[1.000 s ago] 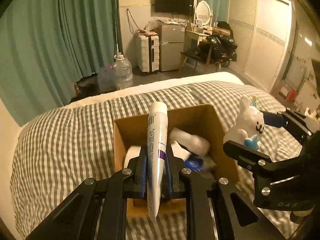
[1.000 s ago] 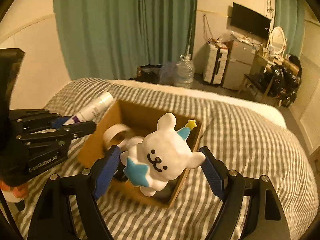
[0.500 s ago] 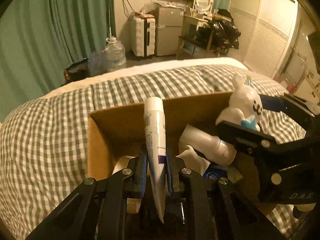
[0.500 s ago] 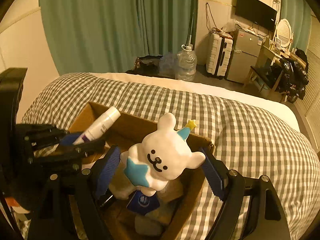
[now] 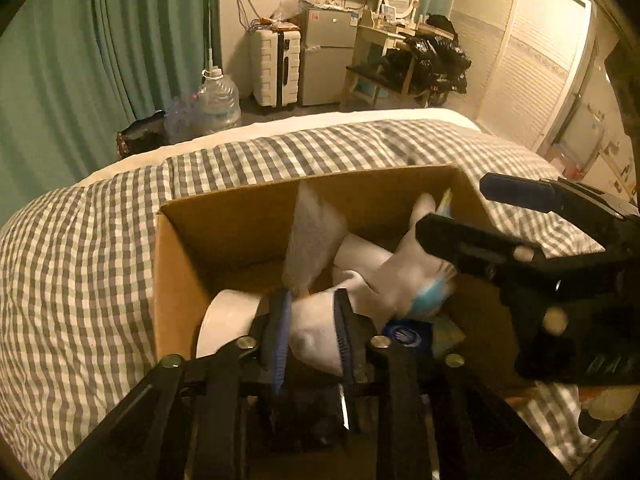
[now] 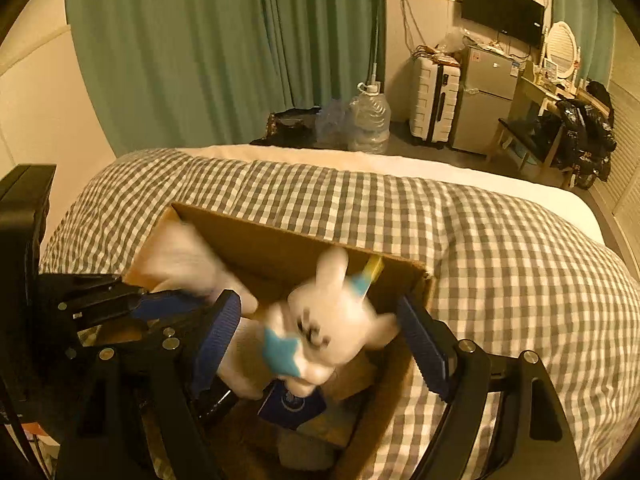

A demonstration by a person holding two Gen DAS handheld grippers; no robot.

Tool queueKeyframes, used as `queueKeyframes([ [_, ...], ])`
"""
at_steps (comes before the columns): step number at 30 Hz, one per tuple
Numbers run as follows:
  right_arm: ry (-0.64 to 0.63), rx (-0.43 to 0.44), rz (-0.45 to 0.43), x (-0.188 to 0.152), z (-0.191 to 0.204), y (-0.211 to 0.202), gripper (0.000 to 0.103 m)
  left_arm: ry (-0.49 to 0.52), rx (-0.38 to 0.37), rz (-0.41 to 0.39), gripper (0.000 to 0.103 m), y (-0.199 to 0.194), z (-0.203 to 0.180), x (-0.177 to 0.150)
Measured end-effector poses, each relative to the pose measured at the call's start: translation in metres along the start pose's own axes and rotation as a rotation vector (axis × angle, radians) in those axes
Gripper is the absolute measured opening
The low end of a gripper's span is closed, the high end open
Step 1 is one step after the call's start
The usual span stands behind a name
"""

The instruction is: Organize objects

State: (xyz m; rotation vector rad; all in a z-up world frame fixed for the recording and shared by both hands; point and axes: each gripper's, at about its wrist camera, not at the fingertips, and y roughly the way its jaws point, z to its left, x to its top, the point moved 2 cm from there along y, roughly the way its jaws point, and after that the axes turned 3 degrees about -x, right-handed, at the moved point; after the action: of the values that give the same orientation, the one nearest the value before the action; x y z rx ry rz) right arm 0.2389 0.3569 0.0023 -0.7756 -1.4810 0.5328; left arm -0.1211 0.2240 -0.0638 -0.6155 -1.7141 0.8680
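Cardboard, brown and open-topped, formed the box [image 6: 280,240] on the checked bed [image 6: 500,240]. Both grippers' jaws stood apart: the right gripper [image 6: 320,344] around a blurred white plush bear [image 6: 332,328], the left gripper [image 5: 310,320] below a blurred white tube [image 5: 312,240]. Both items seemed nearly packed; whether more remained was unclear.

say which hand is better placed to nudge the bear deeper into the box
Right, probably. The bear sits between the right gripper's open fingers, over the box. The left gripper is at the box's other side, by the tube.
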Motion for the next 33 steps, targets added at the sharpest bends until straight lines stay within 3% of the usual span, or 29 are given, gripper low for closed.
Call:
queueKeyframes([
  [9, 0.014, -0.066, -0.059, 0.013, 0.002, -0.079, 0.086, -0.003, 0.034, -0.079, 0.069, -0.077, -0.008, 0.003],
  [15, 0.024, -0.098, -0.111, 0.015, 0.007, -0.144, 0.086, 0.013, 0.111, -0.183, 0.083, -0.144, -0.017, 0.005],
  [28, 0.032, -0.164, -0.238, -0.007, 0.020, -0.262, 0.096, 0.005, 0.142, -0.315, 0.091, -0.249, -0.029, -0.013],
  [33, 0.019, -0.193, -0.270, -0.015, 0.026, -0.291, 0.098, 0.000, 0.194, -0.391, 0.099, -0.283, -0.030, -0.024],
])
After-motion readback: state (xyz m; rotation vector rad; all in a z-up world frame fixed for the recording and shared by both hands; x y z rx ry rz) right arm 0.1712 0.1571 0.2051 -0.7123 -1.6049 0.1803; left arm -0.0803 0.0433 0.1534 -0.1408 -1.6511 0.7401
